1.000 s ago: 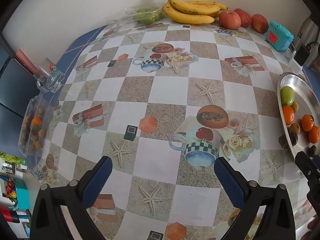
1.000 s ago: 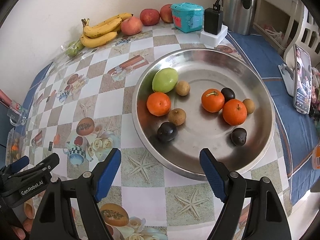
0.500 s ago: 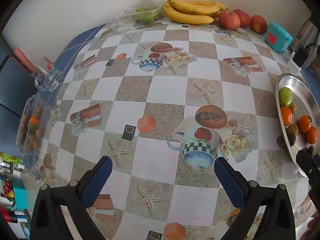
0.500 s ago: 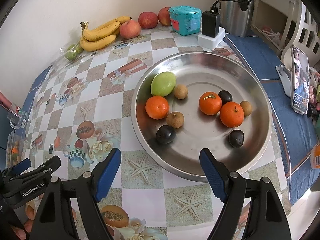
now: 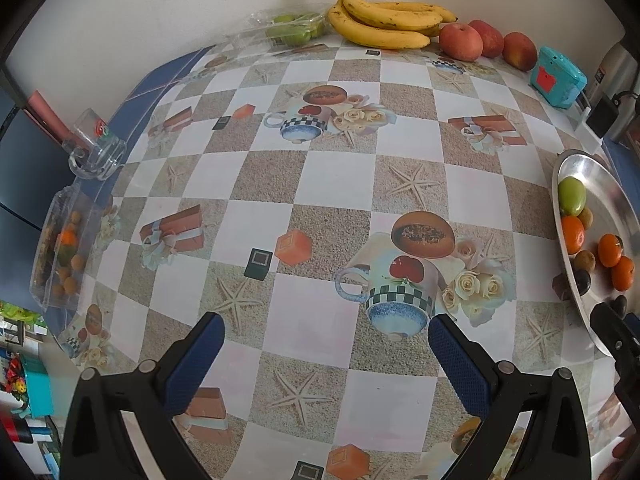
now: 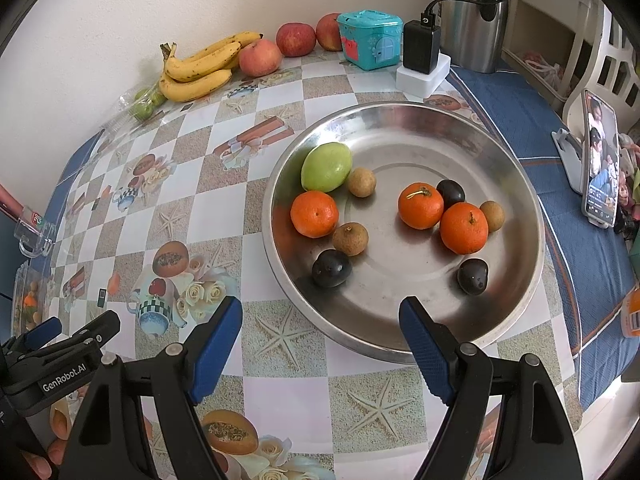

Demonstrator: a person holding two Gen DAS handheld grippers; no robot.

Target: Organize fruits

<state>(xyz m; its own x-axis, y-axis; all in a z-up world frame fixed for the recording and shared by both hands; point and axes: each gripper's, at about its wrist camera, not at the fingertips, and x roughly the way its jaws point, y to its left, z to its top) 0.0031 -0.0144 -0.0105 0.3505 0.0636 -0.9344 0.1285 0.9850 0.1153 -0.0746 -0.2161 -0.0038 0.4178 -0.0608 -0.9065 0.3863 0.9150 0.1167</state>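
Since a second ago both views rise slightly. Left of the round steel tray (image 6: 404, 128), the left gripper (image 5: 326, 354) hangs wide open, empty. The right gripper (image 6: 320, 340), equally open and empty, hovers at the tray's near rim; the mixed fruits (image 6: 420, 206) lie inside, unsorted, no fruit chosen.

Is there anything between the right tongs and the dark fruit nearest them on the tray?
Nothing visible: the open right tongs face the dark fruit across only the tray rim and bare metal.

In the left wrist view the metal tray (image 5: 580, 168) is cut off by the right edge. Fruit inside the clear box (image 5: 60, 248) at the worktop's left edge is too blurred to identify.
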